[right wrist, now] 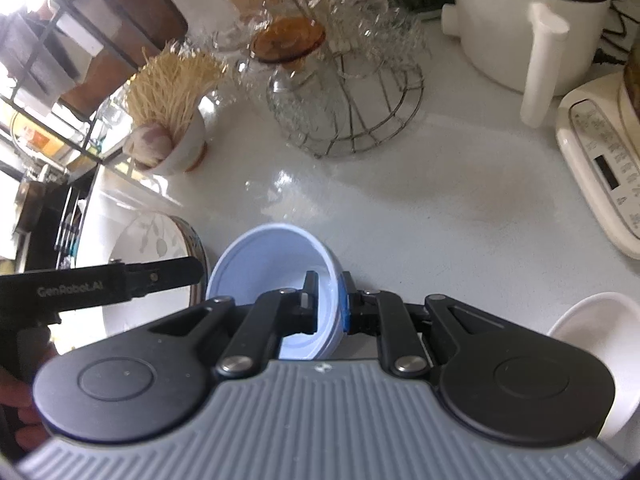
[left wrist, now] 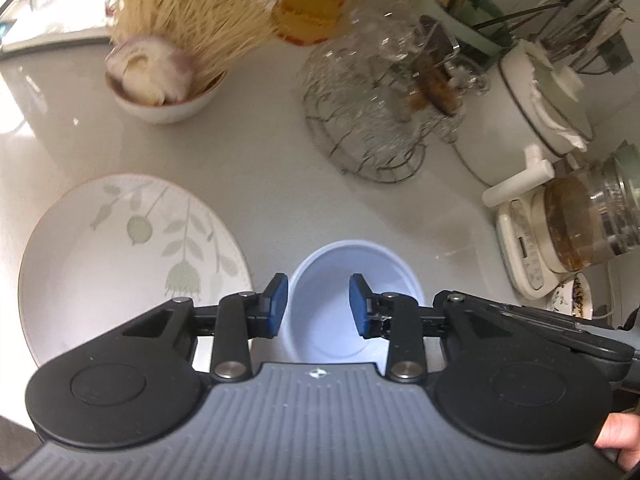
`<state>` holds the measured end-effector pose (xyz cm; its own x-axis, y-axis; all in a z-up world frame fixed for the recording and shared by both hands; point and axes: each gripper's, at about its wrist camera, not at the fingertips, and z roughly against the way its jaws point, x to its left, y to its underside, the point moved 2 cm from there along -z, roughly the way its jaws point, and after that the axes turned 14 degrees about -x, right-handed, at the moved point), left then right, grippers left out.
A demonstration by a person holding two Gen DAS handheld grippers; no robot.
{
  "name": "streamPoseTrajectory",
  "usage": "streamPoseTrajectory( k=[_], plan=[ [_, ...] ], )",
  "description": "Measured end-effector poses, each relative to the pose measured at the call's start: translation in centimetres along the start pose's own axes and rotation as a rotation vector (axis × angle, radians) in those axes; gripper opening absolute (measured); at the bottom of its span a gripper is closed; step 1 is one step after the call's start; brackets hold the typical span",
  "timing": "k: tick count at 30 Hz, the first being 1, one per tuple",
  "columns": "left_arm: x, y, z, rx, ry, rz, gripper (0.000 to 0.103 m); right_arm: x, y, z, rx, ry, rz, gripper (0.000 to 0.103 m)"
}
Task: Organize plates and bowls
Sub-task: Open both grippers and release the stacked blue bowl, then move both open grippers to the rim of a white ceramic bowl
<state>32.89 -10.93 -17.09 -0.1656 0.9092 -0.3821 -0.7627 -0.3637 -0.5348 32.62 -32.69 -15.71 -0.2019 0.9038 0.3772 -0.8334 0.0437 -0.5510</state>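
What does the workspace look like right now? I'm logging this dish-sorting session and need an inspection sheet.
Surface: glossy white counter, with glare patches.
Job's things: blue bowl, tilted, rim pinched by the right tool; floral plate lying flat beside it; part of a white dish at the right edge.
Clutter: bowl of toothpicks and garlic, wire rack of glasses, white pot, glass kettle on its base, amber jar.
Grippers: left tool open above the blue bowl, touching nothing; right tool shut on the bowl's rim.
Cables: dark cords behind the pot.
Surroundings: shelving beyond the counter.
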Motion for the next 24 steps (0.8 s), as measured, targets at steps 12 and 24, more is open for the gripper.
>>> streamPoseTrajectory(
  k=[12,24],
  plan=[
    [-4.3,-2.7,3.1,-0.088,0.105,-0.108,0.039,0.0,-1.3,3.7,-0.144,0.005,-0.054,0.056],
    [-7.5,-4.8,3.9,-0.134,0.218,-0.224,0.048,-0.7,-3.3,8.8,-0.373,0.185,-0.030,0.056]
  ],
)
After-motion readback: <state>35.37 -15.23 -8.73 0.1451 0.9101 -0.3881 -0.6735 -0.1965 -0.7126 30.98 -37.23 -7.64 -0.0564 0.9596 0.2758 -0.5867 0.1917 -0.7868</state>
